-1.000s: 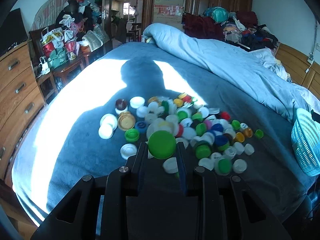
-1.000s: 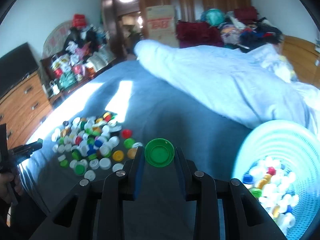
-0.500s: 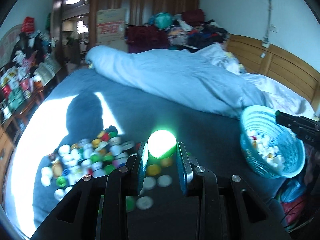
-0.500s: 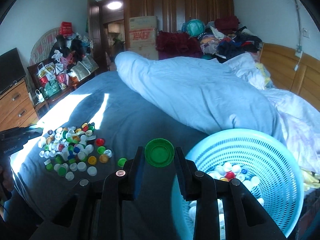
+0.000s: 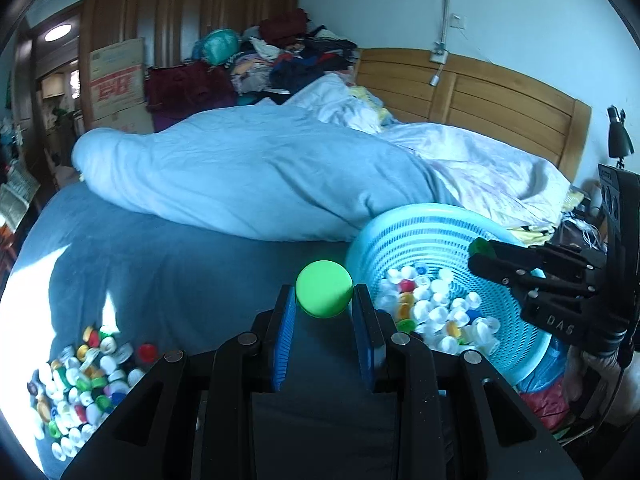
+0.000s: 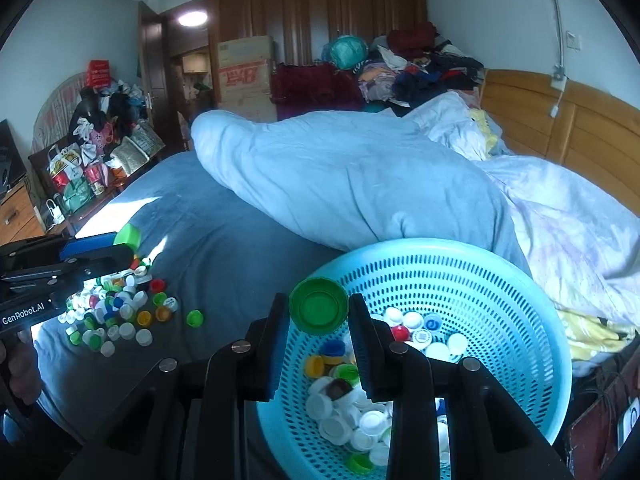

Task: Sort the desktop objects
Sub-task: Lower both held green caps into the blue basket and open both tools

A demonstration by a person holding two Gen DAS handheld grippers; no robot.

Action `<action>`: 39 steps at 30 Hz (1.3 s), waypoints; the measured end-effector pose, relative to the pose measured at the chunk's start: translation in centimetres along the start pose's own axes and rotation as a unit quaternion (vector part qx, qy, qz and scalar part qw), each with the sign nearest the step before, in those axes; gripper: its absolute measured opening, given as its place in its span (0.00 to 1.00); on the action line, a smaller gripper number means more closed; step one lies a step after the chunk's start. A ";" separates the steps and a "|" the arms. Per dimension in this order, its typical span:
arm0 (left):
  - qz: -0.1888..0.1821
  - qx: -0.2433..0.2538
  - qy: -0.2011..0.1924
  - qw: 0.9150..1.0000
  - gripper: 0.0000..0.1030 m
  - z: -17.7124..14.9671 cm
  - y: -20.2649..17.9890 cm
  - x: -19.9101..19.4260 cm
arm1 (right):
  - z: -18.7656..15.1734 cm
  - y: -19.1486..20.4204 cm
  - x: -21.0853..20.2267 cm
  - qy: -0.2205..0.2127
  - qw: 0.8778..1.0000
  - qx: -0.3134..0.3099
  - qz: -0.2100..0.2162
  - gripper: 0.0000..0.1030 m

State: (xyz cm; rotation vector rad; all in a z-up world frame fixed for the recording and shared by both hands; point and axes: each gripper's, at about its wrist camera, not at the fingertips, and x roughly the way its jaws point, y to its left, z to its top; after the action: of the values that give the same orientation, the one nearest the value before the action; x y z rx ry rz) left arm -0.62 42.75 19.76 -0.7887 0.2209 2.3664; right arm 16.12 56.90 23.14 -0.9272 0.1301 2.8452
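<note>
My left gripper (image 5: pixel 324 300) is shut on a bright green bottle cap (image 5: pixel 324 294), held above the blue bedspread just left of the light blue mesh basket (image 5: pixel 404 232). My right gripper (image 6: pixel 319 312) is shut on a dark green cap (image 6: pixel 319 311), open side towards the camera, held over the near left rim of the basket (image 6: pixel 460 264). The basket holds many caps. A pile of mixed caps (image 6: pixel 116 312) lies on the bed to the left and also shows in the left wrist view (image 5: pixel 80 376). Each gripper appears in the other's view (image 5: pixel 520 272) (image 6: pixel 80 256).
A rolled pale blue duvet (image 6: pixel 340 184) lies across the bed behind the basket. A wooden headboard (image 5: pixel 480 96) is at the right. Cluttered side tables (image 6: pixel 92 160) and a drawer unit (image 6: pixel 20 212) stand on the left. Piled clothes and a cardboard box (image 6: pixel 244 72) are at the back.
Both grippers have swung right from the cap pile towards the basket, each still holding its green cap. The right gripper is now over the basket's rim.
</note>
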 end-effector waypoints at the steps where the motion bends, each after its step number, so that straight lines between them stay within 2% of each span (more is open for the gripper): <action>1: -0.004 0.005 0.002 1.000 0.24 0.3 -0.7 0.3 | -0.1 -0.4 0.0 0.001 1.000 0.003 -0.002 0.31; 9: -0.048 0.033 0.031 0.998 0.24 2.1 -6.5 3.6 | -1.2 -4.0 -0.1 0.012 0.999 0.030 -0.020 0.32; 15: -0.063 0.040 0.089 0.993 0.24 2.2 -9.3 6.9 | -2.3 -6.3 0.9 0.041 0.998 0.051 -0.018 0.32; 19: -0.068 0.043 0.113 0.990 0.24 1.7 -10.3 8.5 | -3.1 -7.1 1.3 0.050 0.997 0.061 -0.014 0.32; 26: -0.074 0.050 0.121 0.989 0.24 1.2 -11.8 9.5 | -3.8 -7.8 1.4 0.053 0.996 0.067 -0.011 0.32; 39: -0.072 0.046 0.121 0.989 0.24 1.1 -11.8 9.8 | -3.9 -7.7 1.5 0.049 0.996 0.066 -0.019 0.32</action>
State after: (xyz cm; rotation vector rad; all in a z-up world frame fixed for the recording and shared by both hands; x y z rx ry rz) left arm -0.05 57.49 15.28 -1.0128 0.3582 2.1087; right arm 18.47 64.12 18.81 -1.0291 0.3027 2.7191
